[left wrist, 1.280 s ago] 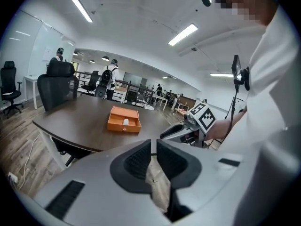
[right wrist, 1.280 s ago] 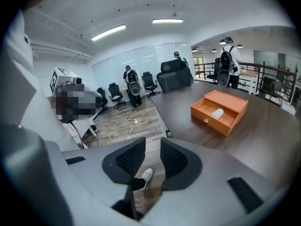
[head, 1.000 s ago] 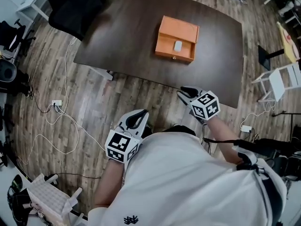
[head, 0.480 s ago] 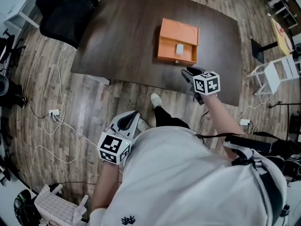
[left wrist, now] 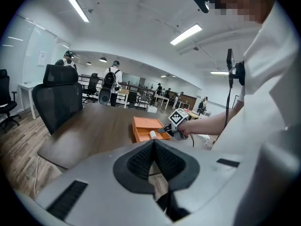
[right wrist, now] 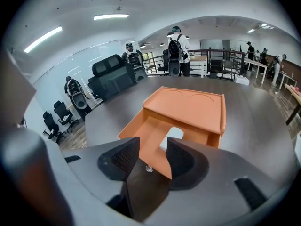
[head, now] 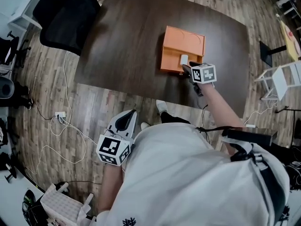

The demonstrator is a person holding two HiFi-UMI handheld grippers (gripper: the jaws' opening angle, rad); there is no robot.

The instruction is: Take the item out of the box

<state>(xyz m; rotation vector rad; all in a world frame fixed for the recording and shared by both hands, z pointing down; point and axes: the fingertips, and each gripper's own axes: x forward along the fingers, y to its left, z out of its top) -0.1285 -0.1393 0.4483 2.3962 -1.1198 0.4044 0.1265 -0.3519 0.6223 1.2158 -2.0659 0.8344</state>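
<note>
The small white rounded item (head: 184, 59) (right wrist: 174, 135) lies in the open drawer (right wrist: 149, 138) of the flat orange box (head: 184, 42) (right wrist: 188, 108), toward the drawer's right side and close against the box body behind it. The drawer is pulled out toward the person, and a small shiny knob (right wrist: 148, 169) sits on its front face. The box stands on the dark brown wooden table (head: 127, 36), right of the table's middle.

The right gripper (head: 185, 68) (right wrist: 153, 148) reaches over the table's near edge to the drawer front, its tips just short of the white item. Its jaws stand spread and are opening. No pad presses on anything; the drawer floor and the knob show through the gap, and the item lies beyond the tips.

The left gripper (head: 129, 120) (left wrist: 154, 146) hangs low beside the person's body, well apart from the table and above the wood-plank floor (head: 42, 98). Its jaws are pressed together with nothing between them.

A black office chair (head: 63, 13) stands at the table's far left corner.
</note>
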